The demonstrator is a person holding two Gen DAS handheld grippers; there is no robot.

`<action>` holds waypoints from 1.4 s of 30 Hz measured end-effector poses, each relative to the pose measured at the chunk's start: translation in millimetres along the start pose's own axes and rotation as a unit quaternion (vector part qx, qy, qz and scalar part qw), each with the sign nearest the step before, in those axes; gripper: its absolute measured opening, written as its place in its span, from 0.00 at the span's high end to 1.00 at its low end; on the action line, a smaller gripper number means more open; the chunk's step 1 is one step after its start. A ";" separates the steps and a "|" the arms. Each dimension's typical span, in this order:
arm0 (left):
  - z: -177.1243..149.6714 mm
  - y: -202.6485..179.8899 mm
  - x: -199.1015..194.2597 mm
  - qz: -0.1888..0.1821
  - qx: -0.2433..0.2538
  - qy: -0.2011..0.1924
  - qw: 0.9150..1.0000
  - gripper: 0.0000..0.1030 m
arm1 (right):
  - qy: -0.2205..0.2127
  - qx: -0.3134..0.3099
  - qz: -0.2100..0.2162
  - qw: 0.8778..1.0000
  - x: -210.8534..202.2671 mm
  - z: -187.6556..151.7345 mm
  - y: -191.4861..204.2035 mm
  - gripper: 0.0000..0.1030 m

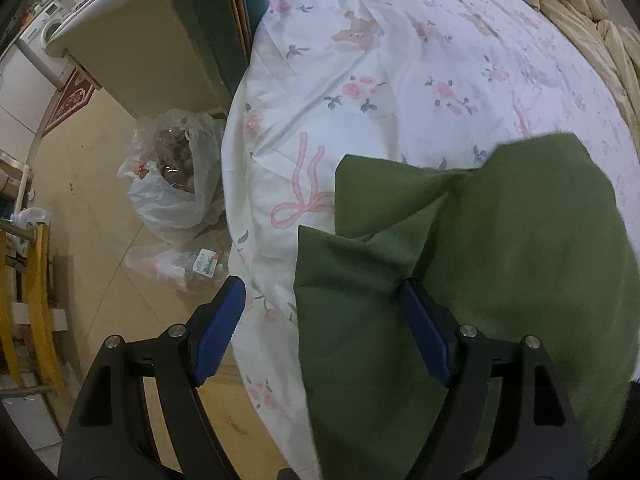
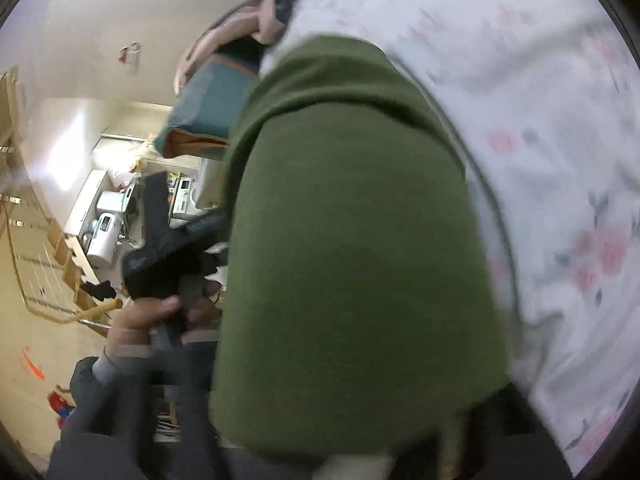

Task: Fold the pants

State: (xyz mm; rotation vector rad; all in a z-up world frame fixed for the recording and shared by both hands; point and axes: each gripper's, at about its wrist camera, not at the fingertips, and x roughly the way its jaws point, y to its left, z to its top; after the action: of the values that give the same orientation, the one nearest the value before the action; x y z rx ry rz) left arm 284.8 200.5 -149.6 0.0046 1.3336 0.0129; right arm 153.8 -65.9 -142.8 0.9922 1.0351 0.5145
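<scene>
The green pants [image 1: 500, 264] lie bunched on the floral bedsheet [image 1: 400, 60], near the bed's left edge. My left gripper [image 1: 324, 328] is open, its blue-padded fingers [image 1: 224, 324] spread over the near left corner of the cloth, one finger over the cloth, the other past the bed edge. In the right wrist view the green cloth [image 2: 352, 240] drapes right in front of the camera and hides my right gripper's fingers. That view is blurred. The left gripper's black body [image 2: 168, 248] and the hand holding it show at the left.
The bed edge drops to a tan floor with plastic bags [image 1: 176, 184] beside it. A beige cabinet [image 1: 132, 48] and a green panel [image 1: 208, 20] stand at the bed's far left. A cream quilt [image 1: 580, 12] lies at the far right. A yellow wooden frame [image 1: 28, 292] stands at far left.
</scene>
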 end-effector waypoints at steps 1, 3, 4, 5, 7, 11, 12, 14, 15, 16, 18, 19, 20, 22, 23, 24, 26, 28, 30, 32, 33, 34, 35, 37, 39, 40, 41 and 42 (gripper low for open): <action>-0.1 -0.3 -0.4 -0.005 0.000 0.001 1.000 0.25 | -0.005 -0.011 -0.006 1.000 -6.7 4.6 4.1 0.82; -0.8 -2.2 -4.2 -0.022 0.003 0.001 1.000 0.25 | -0.014 -0.031 0.003 0.999 -18.4 19.2 11.5 0.88; -1.4 -3.9 -7.0 -0.033 0.004 0.002 0.999 0.25 | -0.013 -0.036 0.011 0.999 -23.6 26.3 13.8 0.90; -2.5 -5.4 -9.0 -0.043 0.006 0.003 0.999 0.26 | -0.017 -0.049 0.018 0.998 -33.5 36.3 17.2 0.90; -4.4 -10.6 -17.2 -0.067 0.017 0.012 0.998 0.26 | 0.005 -0.091 0.030 0.995 -44.2 55.1 24.6 0.91; -2.1 -9.9 -39.5 -0.114 0.006 -0.009 0.993 0.26 | 0.082 -0.163 0.035 0.983 -64.5 103.7 25.7 0.91; -0.3 -8.6 -47.1 -0.131 0.002 -0.020 0.991 0.26 | 0.089 -0.177 0.026 0.980 -70.7 113.2 23.6 0.91; 1.7 -9.5 -55.1 -0.141 -0.001 -0.039 0.989 0.26 | 0.123 -0.203 0.016 0.971 -83.8 138.5 14.1 0.91; 3.0 -10.7 -57.5 -0.141 -0.002 -0.047 0.989 0.26 | 0.132 -0.219 0.005 0.967 -91.0 149.2 10.0 0.91; 3.9 -12.3 -58.5 -0.138 -0.006 -0.052 0.989 0.26 | 0.143 -0.227 -0.004 0.963 -96.2 162.1 2.6 0.91; 7.0 -15.2 -56.3 -0.147 -0.010 -0.051 0.988 0.26 | 0.170 -0.221 -0.014 0.960 -105.1 187.6 -23.1 0.90; 7.7 -20.4 -54.4 -0.155 -0.009 -0.048 0.987 0.26 | 0.166 -0.225 -0.039 0.959 -108.3 197.8 -34.7 0.89; 7.7 -26.2 -52.2 -0.160 -0.004 -0.045 0.986 0.26 | 0.161 -0.214 -0.060 0.962 -108.5 211.5 -48.2 0.88; 6.9 -45.3 -49.6 -0.172 0.023 -0.041 0.984 0.26 | 0.159 -0.150 -0.067 0.974 -107.1 231.2 -82.9 0.82; 5.5 -55.3 -49.3 -0.176 0.043 -0.040 0.983 0.25 | 0.154 -0.126 -0.081 0.977 -106.5 234.1 -97.8 0.79; 4.5 -67.0 -47.9 -0.183 0.067 -0.039 0.980 0.24 | 0.149 -0.115 -0.089 0.978 -107.5 232.3 -105.9 0.79; 3.4 -90.7 -47.9 -0.194 0.108 -0.034 0.974 0.14 | 0.129 -0.092 -0.083 0.984 -112.3 228.0 -118.1 0.73; 9.8 -110.4 -50.7 -0.205 0.127 -0.036 0.970 0.14 | 0.118 -0.075 -0.078 0.987 -119.0 222.9 -121.6 0.57; 22.1 -119.0 -60.9 -0.229 0.119 -0.056 0.964 0.14 | 0.121 -0.079 -0.083 0.986 -120.4 213.9 -116.9 0.38; 35.3 -121.4 -67.0 -0.242 0.098 -0.074 0.962 0.10 | 0.127 -0.088 -0.085 0.984 -120.0 205.6 -109.2 0.29; 43.1 -126.2 -66.0 -0.247 0.084 -0.076 0.962 0.05 | 0.123 -0.086 -0.086 0.985 -121.4 201.5 -107.2 0.28; 46.4 -131.9 -62.8 -0.253 0.080 -0.070 0.962 0.04 | 0.115 -0.077 -0.088 0.986 -122.9 197.0 -109.5 0.25; 49.2 -139.5 -56.9 -0.258 0.083 -0.060 0.961 0.04 | 0.109 -0.064 -0.087 0.988 -123.8 191.6 -112.9 0.22; 47.1 -165.8 -41.5 -0.249 0.114 -0.031 0.961 0.04 | 0.086 -0.021 -0.094 0.992 -126.0 181.4 -124.1 0.22; 37.9 -189.7 -22.8 -0.192 0.170 -0.016 0.966 0.04 | 0.071 0.019 -0.080 0.994 -127.1 169.7 -135.5 0.22; 34.0 -194.4 -11.5 -0.167 0.190 -0.002 0.968 0.04 | 0.065 0.039 -0.075 0.994 -125.5 163.4 -141.7 0.20; 30.8 -194.0 -3.2 -0.158 0.197 0.009 0.968 0.04 | 0.068 0.062 -0.067 0.994 -120.6 155.8 -150.1 0.19; 27.3 -191.7 7.1 -0.150 0.202 0.025 0.968 0.04 | 0.069 0.076 -0.059 0.993 -117.2 151.1 -154.1 0.19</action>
State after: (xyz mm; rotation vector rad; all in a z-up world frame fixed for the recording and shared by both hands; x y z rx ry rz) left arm 314.3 9.0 -152.2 0.1475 1.3566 -0.5188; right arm 222.1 -295.2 -198.2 1.0330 1.2646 0.4154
